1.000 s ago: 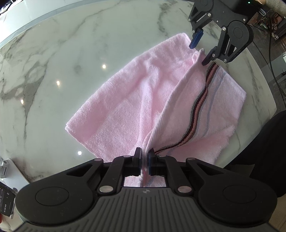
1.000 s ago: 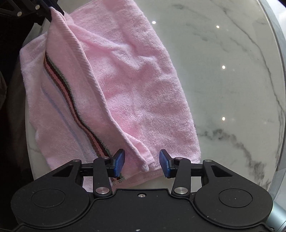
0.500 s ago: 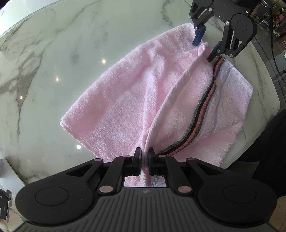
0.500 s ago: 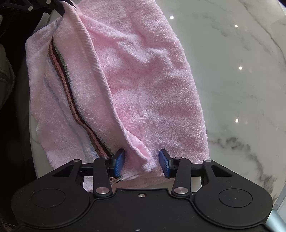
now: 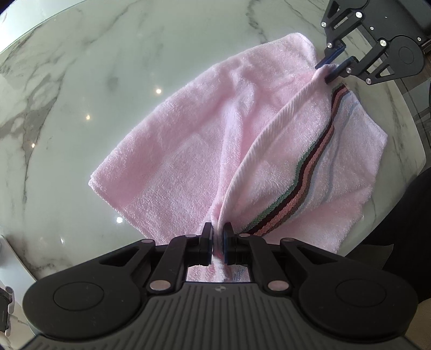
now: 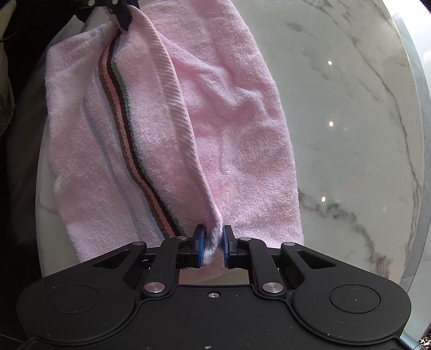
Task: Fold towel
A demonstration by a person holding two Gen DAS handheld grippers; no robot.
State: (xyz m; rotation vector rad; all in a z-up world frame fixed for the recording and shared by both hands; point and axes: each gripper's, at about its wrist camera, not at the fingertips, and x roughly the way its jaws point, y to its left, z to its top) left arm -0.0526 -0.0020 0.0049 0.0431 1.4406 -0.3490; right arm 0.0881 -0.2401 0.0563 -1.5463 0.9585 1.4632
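A pink towel (image 5: pixel 188 150) with a dark striped band (image 5: pixel 309 183) lies on the white marble table (image 5: pixel 80 80). My left gripper (image 5: pixel 217 237) is shut on one corner of the towel's ribbed hem and holds it raised. My right gripper (image 6: pixel 212 239) has closed on the other corner of the same hem (image 6: pixel 172 88); it also shows in the left wrist view (image 5: pixel 330 70) at the far end. The hem stretches between the two grippers above the rest of the towel (image 6: pixel 242 134). The left gripper also shows at the top left of the right wrist view (image 6: pixel 122 16).
The table's rounded edge (image 6: pixel 414 134) runs along the right of the right wrist view. A dark seated figure or chair (image 5: pixel 404 215) is beyond the table edge near the towel. A small white device (image 5: pixel 6 309) sits at the left edge.
My right gripper's jaws were open around the towel corner and have now closed on it. Both grippers have lifted the hem, which is now taut between them.
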